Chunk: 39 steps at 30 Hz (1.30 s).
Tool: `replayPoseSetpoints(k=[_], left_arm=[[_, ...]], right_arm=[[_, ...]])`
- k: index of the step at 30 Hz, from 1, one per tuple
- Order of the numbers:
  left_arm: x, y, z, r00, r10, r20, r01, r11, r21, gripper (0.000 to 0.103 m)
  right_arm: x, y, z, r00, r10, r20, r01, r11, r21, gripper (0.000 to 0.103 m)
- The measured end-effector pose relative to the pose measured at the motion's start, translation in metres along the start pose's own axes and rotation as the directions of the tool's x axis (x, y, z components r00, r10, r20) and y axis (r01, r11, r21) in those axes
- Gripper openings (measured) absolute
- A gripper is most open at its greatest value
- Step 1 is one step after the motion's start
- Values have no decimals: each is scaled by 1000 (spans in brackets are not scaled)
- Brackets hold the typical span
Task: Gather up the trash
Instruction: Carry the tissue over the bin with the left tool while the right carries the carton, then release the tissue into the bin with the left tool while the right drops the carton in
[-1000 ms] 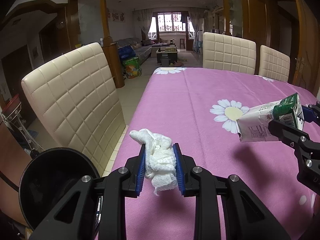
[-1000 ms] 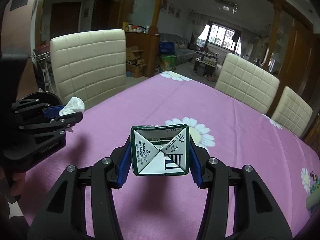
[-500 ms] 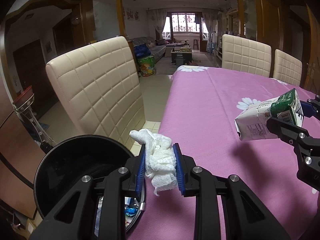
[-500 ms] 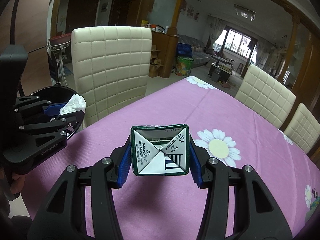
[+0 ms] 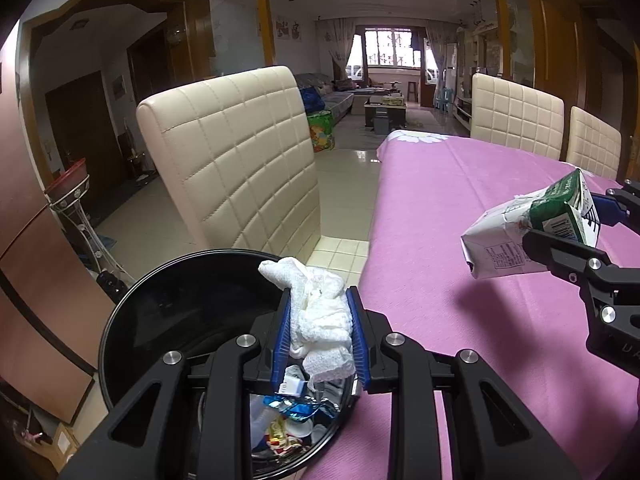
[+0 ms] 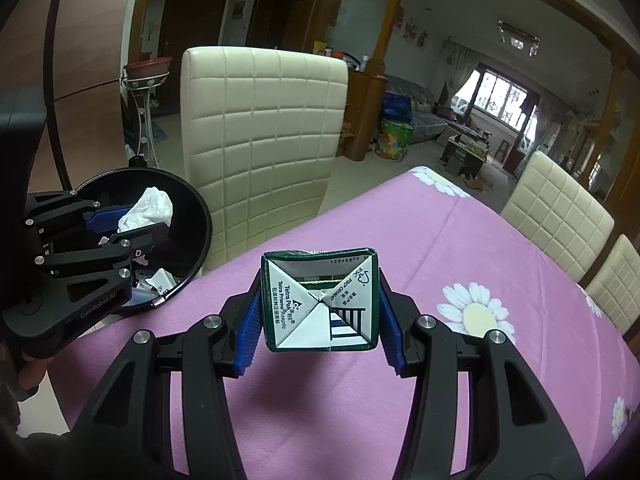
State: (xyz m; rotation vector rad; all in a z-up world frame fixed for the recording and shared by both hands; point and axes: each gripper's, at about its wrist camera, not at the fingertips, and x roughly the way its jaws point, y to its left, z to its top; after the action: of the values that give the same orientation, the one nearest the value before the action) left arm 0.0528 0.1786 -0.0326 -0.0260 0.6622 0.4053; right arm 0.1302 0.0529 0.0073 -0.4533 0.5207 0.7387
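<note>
A pink daisy-print cloth covers the tabletop [image 6: 460, 240], with cream quilted chairs [image 5: 240, 160] along its edges. Off its near left corner, the left tool [image 5: 318, 332] clamps a crumpled tissue [image 5: 320, 316] over the black bin [image 5: 160, 320]. The right tool [image 6: 320, 320] clamps a milk carton [image 6: 320, 300] above the tabletop.

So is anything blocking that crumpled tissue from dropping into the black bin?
Nothing visible does. The left hand-held gripper holds the tissue over the open black bin, which already has wrappers inside.
</note>
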Motion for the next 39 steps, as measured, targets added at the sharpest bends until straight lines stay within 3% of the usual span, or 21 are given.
replayPoseSetpoints(k=[39], left_arm=[[-13, 45, -19, 993, 112, 28, -111, 992, -55, 26]], right_arm=[[17, 68, 18, 991, 131, 4, -130, 984, -123, 51]])
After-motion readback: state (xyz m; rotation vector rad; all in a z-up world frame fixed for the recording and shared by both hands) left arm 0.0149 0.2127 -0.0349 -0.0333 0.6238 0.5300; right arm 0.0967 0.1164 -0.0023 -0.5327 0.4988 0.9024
